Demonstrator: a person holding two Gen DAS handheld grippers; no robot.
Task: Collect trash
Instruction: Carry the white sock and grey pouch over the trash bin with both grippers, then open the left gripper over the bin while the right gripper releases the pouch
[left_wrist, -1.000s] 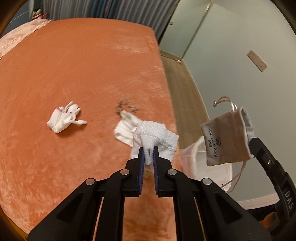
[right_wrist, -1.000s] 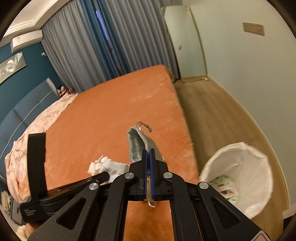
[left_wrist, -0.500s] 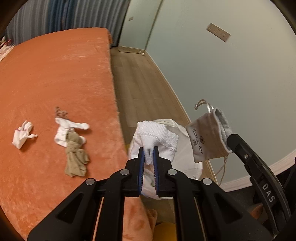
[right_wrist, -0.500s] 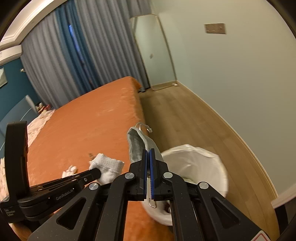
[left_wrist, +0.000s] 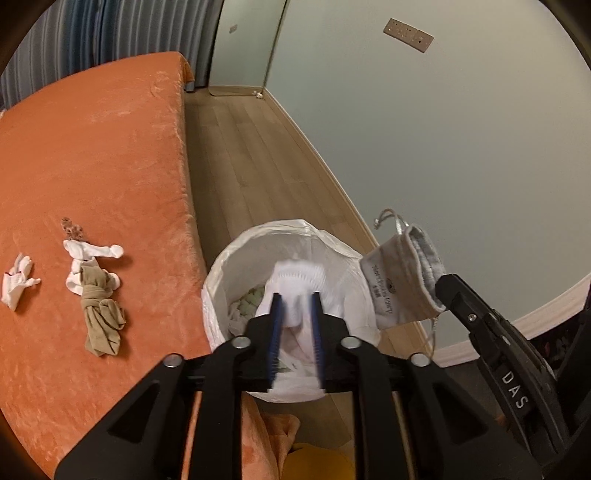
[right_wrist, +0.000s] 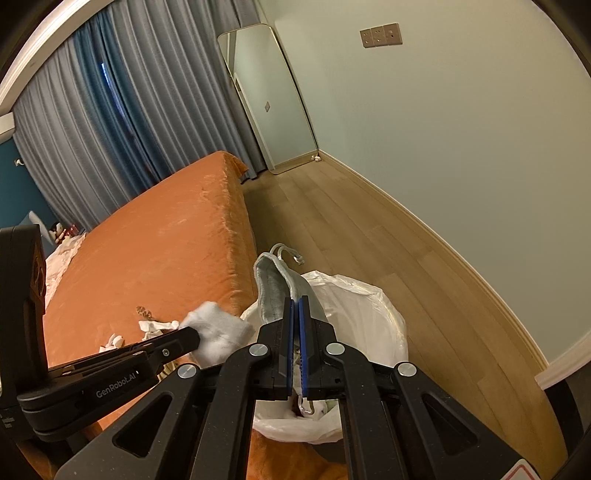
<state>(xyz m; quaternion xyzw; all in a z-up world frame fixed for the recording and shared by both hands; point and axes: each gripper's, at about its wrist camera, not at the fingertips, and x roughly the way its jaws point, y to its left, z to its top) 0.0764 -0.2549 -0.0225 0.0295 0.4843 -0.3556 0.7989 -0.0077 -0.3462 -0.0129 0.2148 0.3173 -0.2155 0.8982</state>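
Three scraps remain on the bed (left_wrist: 92, 147) left of the bin (left_wrist: 221, 280); over the bin, left gripper (left_wrist: 295, 310) just opening, white sock (left_wrist: 295, 284) loose between; right gripper (right_wrist: 295, 314) clenches the grey pouch (right_wrist: 273, 291).

White sock (left_wrist: 295, 291) above bin (left_wrist: 236, 254).
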